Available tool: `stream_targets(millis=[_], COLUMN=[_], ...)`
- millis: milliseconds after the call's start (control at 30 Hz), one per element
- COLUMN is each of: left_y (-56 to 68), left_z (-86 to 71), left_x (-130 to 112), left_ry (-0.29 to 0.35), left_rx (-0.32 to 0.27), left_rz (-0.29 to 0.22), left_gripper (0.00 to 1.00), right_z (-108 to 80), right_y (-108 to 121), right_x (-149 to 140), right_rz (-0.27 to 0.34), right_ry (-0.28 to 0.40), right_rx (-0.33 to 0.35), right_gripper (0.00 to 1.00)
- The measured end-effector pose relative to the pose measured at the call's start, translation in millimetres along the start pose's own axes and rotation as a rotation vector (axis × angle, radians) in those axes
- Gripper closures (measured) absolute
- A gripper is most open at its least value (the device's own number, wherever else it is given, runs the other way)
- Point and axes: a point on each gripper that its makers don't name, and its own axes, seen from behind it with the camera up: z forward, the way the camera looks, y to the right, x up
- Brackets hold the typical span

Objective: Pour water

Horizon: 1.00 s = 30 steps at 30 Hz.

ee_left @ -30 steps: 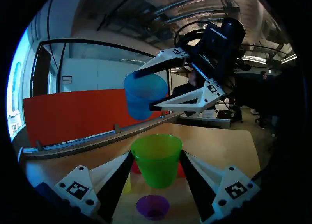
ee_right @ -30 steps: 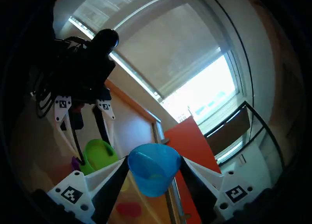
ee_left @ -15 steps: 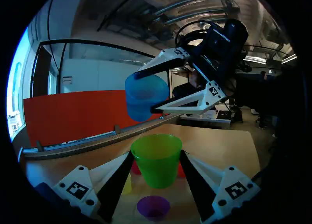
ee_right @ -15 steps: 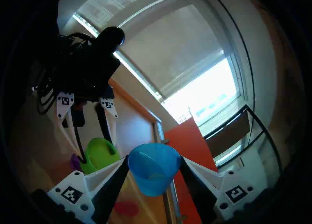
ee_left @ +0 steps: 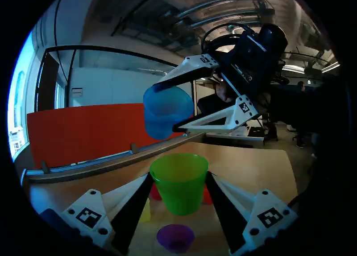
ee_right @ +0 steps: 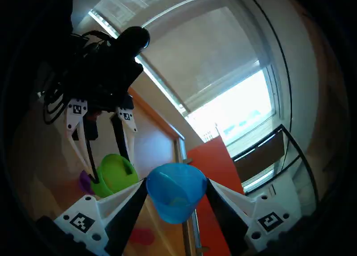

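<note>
The blue cup [ee_right: 175, 191] sits between the two fingers of my right gripper [ee_right: 176, 184], both pressed against its sides just under the rim, its open mouth facing my camera. In the left gripper view the same blue cup [ee_left: 167, 111] hangs in the air, tipped well over from upright, above and beyond the green cup [ee_left: 179, 182]; the two cups are apart, not touching. I cannot tell whether any water is in it or leaving it.

The green cup stands upright between the fingers of my left gripper [ee_left: 179, 178], which are clamped on its walls from either side, rim level and mouth up. From my right gripper view I see that green cup [ee_right: 114, 173] lower and to the left, held by the other pair of white fingers [ee_right: 73, 126] under a dark body with looping cables.

Below the green cup a small purple cup [ee_left: 175, 238] rests on the wooden table [ee_left: 250, 167]. A yellow item [ee_left: 145, 210] and a red one [ee_left: 155, 192] peek out behind my left fingers; I cannot tell what they are. An orange partition [ee_left: 85, 131] runs along the table's far edge, and a bright window [ee_right: 232, 109] lies beyond the blue cup in the right gripper view.
</note>
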Motion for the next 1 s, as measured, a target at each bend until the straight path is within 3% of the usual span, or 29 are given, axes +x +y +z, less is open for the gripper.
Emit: stream_targets(millis=[1000], left_y=[0.8], left_z=[0.8], left_x=[-0.4], left_ry=[0.001], left_rx=[-0.003], left_rz=[-0.001], left_gripper=[0.15], right_z=[6.9], right_y=[2.2], right_x=[-1.4], right_rz=[-0.074], right_ry=[-0.014], right_rx=[-0.007], right_gripper=[0.08])
